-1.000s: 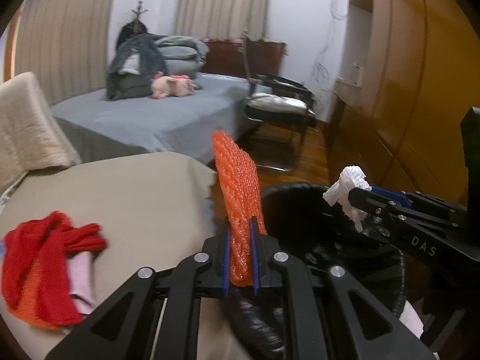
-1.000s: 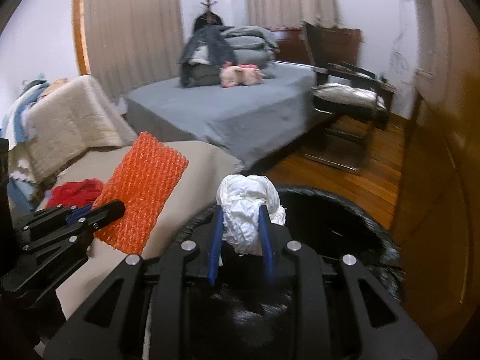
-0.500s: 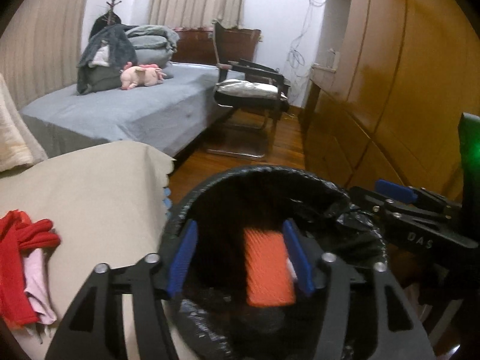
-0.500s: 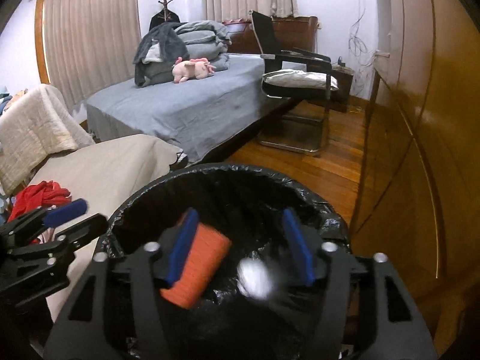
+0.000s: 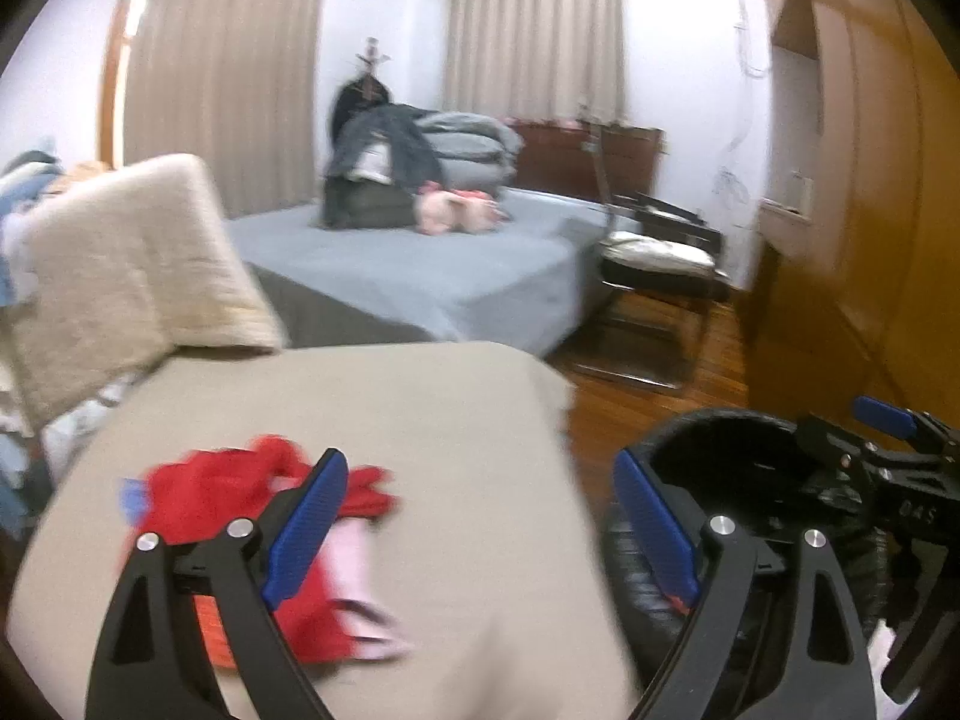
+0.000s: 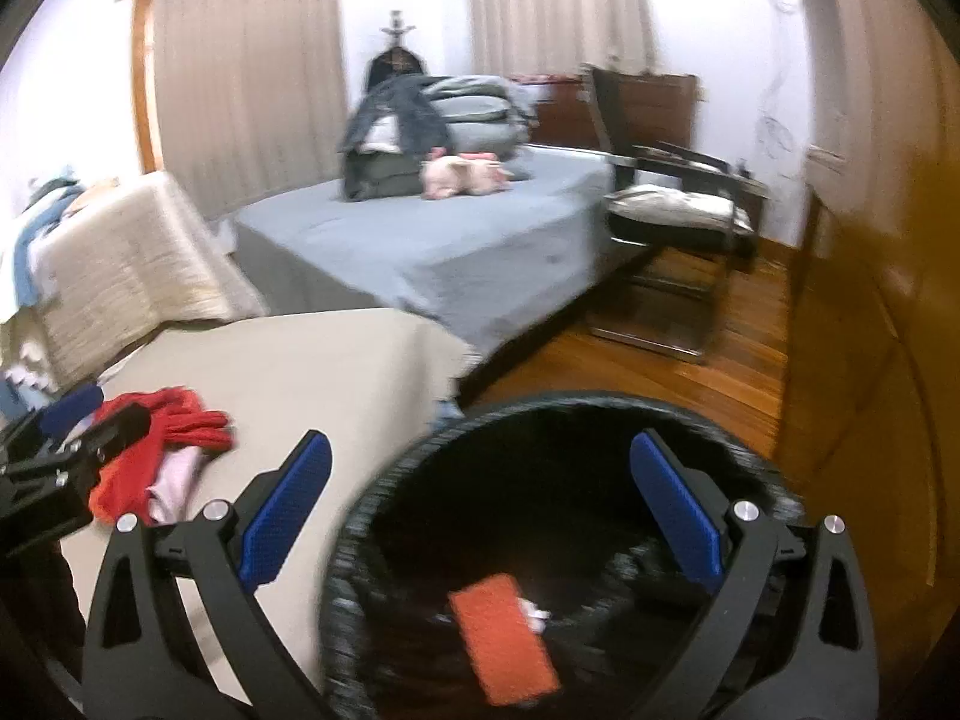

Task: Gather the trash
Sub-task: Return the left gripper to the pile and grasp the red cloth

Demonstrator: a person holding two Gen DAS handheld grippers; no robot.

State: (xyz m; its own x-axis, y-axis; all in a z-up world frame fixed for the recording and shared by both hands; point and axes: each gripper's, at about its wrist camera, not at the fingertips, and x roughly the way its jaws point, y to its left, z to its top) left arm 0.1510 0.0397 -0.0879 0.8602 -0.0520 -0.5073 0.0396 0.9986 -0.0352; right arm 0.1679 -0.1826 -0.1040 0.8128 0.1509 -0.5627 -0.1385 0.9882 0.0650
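Note:
A round bin with a black liner stands beside the beige-covered surface. An orange foam net piece lies inside it, with a white crumpled tissue next to it. My right gripper hangs over the bin's mouth, its jaws opening wide with nothing between them. My left gripper is over the beige surface, to the left of the bin. Its jaws are opening too and hold nothing. A red cloth over a pink cloth lies under its left finger.
Behind the beige surface are a grey bed with piled clothes and a pink soft toy, and a cream blanket at the left. A chair stands on the wooden floor. A wooden wardrobe lines the right side.
Both grippers opened, and the orange foam and white tissue dropped into the bin. My left gripper then swung left, back over the beige surface. The right gripper stays above the bin.

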